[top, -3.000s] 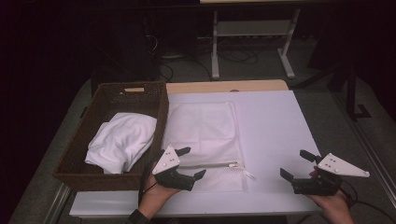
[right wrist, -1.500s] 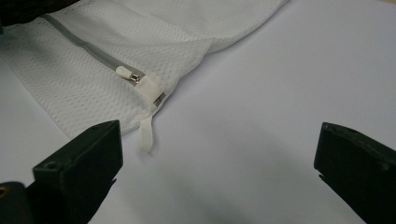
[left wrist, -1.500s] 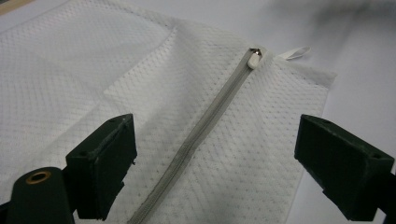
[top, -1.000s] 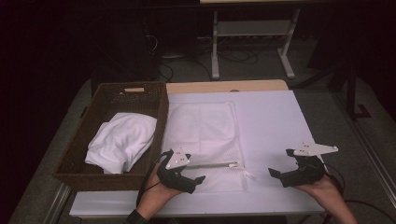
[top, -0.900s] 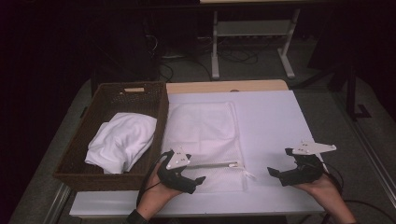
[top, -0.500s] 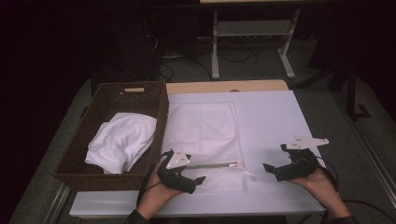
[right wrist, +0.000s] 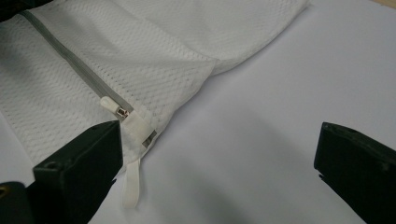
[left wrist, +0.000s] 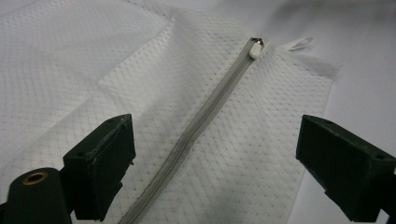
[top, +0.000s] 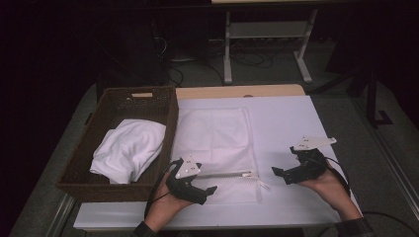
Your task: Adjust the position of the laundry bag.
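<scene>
A white mesh laundry bag lies flat on the white table, its grey zipper running along the near end. The zipper is closed, with the white pull at its far end in the left gripper view. My left gripper stands open low over the bag's near left part, jaws either side of the zipper. My right gripper is open just right of the bag's corner; its view shows the zipper pull and a white loop tab near the left jaw.
A dark wicker basket stands left of the bag with a folded white cloth in it. The white table has bare room to the right of the bag. A metal stand is on the floor beyond.
My right gripper has moved left toward the bag's zipper corner over the last seconds. The left gripper settled lower at the zipper's left end and has held still since.
</scene>
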{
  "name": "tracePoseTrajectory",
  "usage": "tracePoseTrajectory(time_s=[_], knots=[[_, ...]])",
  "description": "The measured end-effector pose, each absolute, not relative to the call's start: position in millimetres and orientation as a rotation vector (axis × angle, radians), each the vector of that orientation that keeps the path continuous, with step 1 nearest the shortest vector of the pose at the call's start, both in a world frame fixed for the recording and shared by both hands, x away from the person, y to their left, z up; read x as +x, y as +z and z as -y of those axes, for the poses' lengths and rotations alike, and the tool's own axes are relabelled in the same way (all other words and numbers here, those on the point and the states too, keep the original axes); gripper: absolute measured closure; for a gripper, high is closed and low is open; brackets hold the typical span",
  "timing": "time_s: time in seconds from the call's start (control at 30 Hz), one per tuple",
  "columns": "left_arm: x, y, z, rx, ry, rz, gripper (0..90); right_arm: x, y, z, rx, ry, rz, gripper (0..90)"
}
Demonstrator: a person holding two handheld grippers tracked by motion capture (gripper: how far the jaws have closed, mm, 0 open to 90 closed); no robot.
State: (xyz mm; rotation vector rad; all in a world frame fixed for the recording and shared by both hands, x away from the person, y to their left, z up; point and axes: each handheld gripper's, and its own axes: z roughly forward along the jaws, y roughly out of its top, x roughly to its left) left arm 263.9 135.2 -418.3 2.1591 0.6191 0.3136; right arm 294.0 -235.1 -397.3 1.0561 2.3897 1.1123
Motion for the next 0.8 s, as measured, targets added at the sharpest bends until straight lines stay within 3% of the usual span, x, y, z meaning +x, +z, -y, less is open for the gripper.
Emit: tracePoseTrajectory(time_s=[0.8], knots=[[263.9, -418.5, -135.6, 2.151, 0.309, -0.617, 11.1, 333.0, -390.4, 204.3, 1.022, 1.084, -2.443, 0.8]])
